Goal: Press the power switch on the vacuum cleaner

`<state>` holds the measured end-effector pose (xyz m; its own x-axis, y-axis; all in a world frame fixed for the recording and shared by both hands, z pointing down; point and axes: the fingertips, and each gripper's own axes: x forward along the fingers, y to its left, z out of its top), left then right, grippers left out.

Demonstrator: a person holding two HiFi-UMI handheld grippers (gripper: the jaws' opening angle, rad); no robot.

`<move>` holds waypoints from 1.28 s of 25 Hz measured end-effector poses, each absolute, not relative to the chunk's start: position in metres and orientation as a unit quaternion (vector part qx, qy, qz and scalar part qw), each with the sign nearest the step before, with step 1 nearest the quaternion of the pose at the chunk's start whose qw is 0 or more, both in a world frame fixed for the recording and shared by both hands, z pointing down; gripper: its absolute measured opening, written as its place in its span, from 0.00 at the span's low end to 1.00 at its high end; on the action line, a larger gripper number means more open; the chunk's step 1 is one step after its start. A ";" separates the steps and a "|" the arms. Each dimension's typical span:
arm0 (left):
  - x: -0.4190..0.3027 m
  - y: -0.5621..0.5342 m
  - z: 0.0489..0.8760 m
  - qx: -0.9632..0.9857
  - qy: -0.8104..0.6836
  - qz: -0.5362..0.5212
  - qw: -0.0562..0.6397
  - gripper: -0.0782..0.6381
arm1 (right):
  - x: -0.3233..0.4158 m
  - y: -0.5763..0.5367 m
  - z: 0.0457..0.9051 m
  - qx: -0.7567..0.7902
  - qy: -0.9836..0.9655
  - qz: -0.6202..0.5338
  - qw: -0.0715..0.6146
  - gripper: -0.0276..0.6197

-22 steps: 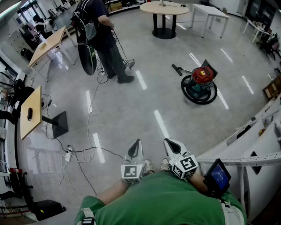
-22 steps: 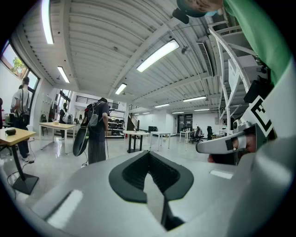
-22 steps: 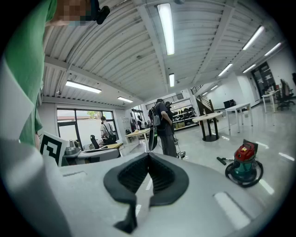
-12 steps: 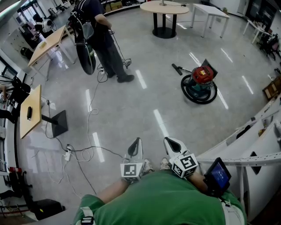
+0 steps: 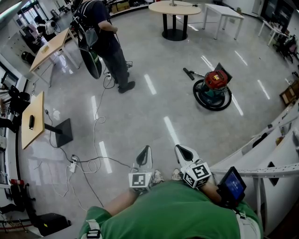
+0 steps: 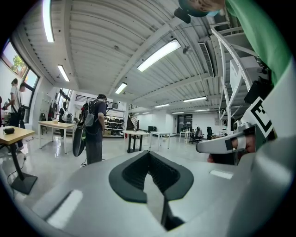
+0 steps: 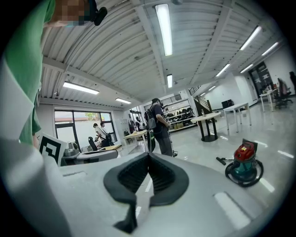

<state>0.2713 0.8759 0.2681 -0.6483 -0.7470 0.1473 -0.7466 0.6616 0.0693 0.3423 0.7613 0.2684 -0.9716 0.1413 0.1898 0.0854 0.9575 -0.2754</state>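
Note:
The vacuum cleaner (image 5: 212, 88), a red-topped teal canister ringed by a black hose, stands on the floor far ahead to the right, its nozzle lying beside it. It also shows low at the right of the right gripper view, as the vacuum cleaner (image 7: 244, 163). Both grippers are held close to my body, far from it. My left gripper (image 5: 143, 156) is shut with nothing in it, its tips meeting (image 6: 149, 155). My right gripper (image 5: 183, 153) is shut and empty too, its black pads touching (image 7: 148, 156).
A person with a backpack (image 5: 105, 42) stands at the back left, over cables (image 5: 96, 121) that run to a power strip (image 5: 73, 164). Wooden desks (image 5: 32, 119) line the left. A round table (image 5: 174, 9) stands at the back, and a white railing (image 5: 266, 154) at the right.
The person at the back has stepped a little to the left. Both grippers and the vacuum cleaner have stayed where they were.

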 end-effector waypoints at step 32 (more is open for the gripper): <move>0.151 0.832 0.262 0.457 -0.887 -0.008 0.073 0.12 | 0.239 0.705 0.269 0.042 -0.988 0.126 0.084 0.04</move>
